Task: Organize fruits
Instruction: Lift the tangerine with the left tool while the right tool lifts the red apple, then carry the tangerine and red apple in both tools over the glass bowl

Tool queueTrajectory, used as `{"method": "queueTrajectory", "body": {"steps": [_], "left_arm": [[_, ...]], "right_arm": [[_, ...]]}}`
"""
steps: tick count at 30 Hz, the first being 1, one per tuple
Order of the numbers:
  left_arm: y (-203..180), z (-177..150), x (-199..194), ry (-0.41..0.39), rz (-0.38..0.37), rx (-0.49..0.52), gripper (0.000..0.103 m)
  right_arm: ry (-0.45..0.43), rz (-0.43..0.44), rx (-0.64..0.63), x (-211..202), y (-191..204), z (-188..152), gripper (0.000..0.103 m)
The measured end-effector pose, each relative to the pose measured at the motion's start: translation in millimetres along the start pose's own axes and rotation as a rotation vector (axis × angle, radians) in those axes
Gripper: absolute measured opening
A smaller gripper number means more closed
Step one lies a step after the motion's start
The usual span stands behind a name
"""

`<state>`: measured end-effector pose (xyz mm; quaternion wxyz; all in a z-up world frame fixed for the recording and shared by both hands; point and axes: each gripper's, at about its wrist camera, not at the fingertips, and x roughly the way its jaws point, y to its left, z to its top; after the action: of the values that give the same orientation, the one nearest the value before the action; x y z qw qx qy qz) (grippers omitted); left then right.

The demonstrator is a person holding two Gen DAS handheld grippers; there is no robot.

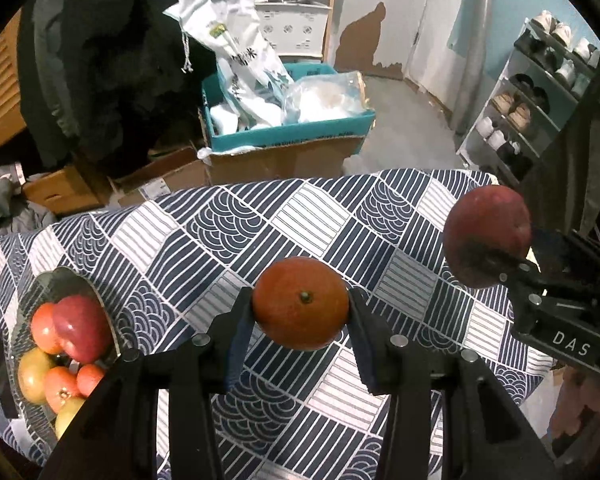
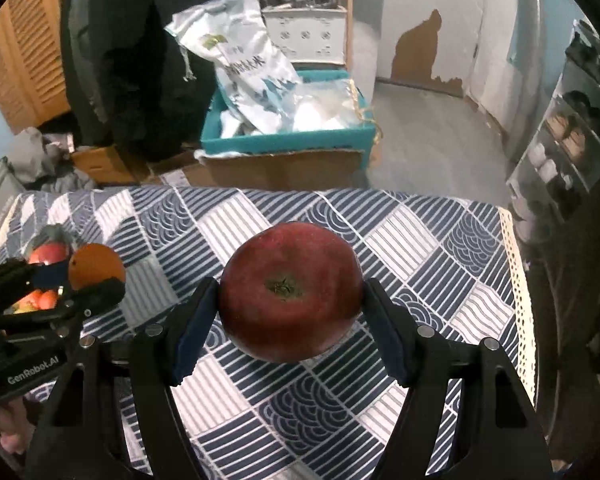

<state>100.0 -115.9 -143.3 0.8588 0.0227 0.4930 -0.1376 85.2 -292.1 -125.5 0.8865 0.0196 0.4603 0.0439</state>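
My left gripper [image 1: 301, 304] is shut on an orange [image 1: 300, 302] and holds it above the patterned tablecloth [image 1: 292, 224]. My right gripper [image 2: 291, 292] is shut on a dark red apple [image 2: 290, 290], also held above the cloth. In the left wrist view the apple [image 1: 487, 234] and right gripper show at the right. In the right wrist view the orange [image 2: 96, 266] and left gripper show at the left. A glass bowl [image 1: 66, 280] at the table's left holds several fruits: a red apple [image 1: 82, 328], tomatoes and yellowish fruits. The bowl [image 2: 54, 236] is partly hidden in the right wrist view.
Beyond the table's far edge stands a cardboard box [image 1: 284, 152] with a teal tray [image 1: 292, 132] full of plastic bags. A shoe rack [image 1: 540, 92] stands at the right. A dark coat [image 1: 112, 60] hangs at the back left.
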Motion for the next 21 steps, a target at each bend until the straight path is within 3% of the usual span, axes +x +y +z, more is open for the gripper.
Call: {"method": "queueTrajectory", "body": {"steps": [21], "left_arm": [[48,-9,-78,-0.109,0.009,-0.089,0.046]], "right_arm": [[-0.088,0.117,-0.084,-52,63,16,0.073]]}}
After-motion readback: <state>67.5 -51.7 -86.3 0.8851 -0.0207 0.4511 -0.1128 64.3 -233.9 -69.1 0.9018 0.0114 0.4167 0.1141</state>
